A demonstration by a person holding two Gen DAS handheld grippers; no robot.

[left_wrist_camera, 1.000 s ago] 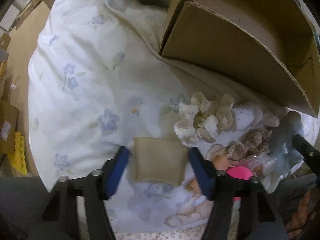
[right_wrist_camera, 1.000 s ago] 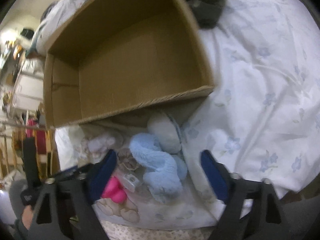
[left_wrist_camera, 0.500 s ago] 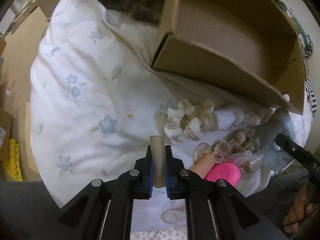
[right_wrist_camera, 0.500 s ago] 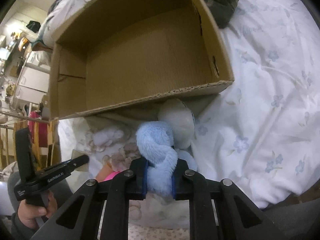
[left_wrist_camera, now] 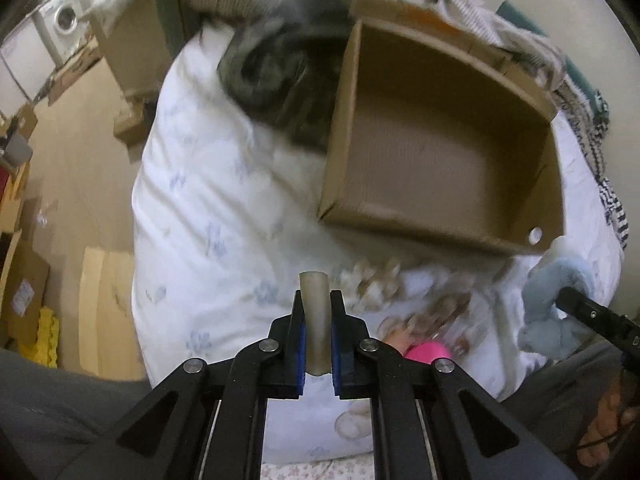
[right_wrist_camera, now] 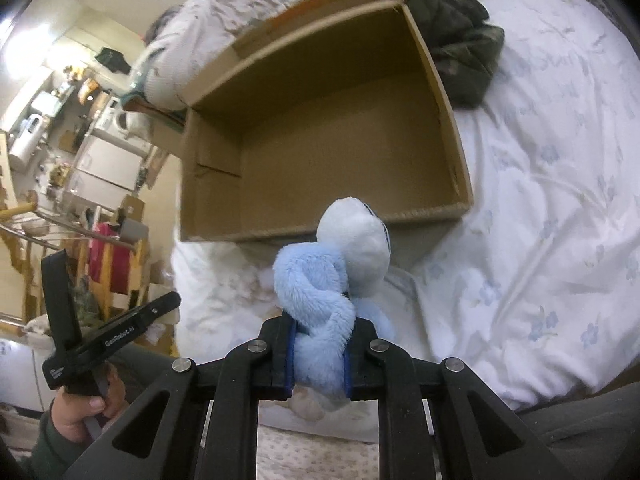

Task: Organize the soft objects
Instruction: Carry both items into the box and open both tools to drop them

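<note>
Two grippers each hold one soft thing above the bed. The left gripper (left_wrist_camera: 316,336) is closed tight on a beige fabric piece (left_wrist_camera: 315,320), which stands up edge-on between the blue pads, so its shape and full width cannot be read. The right gripper (right_wrist_camera: 318,354) is clamped around a light blue plush toy (right_wrist_camera: 320,292); the toy's pale round end (right_wrist_camera: 354,240) rises in front of the near wall of the cardboard box (right_wrist_camera: 444,92), and its lower part is hidden behind the fingers. In the left wrist view the same plush (left_wrist_camera: 556,292) shows at the right edge, partly cut off and covered by the other gripper's black frame.

The box lies open on the floral white duvet (right_wrist_camera: 560,208), with no contents visible in the part of its inside that shows. Between the box and the left gripper a heap of small soft things is smeared by motion blur: a cream ruffled scrunchie (left_wrist_camera: 372,280) and a pink object (left_wrist_camera: 428,350) can be made out, the rest cannot. A dark crumpled garment (right_wrist_camera: 460,48) lies against the box's far corner, also blurred in the left view.
</note>
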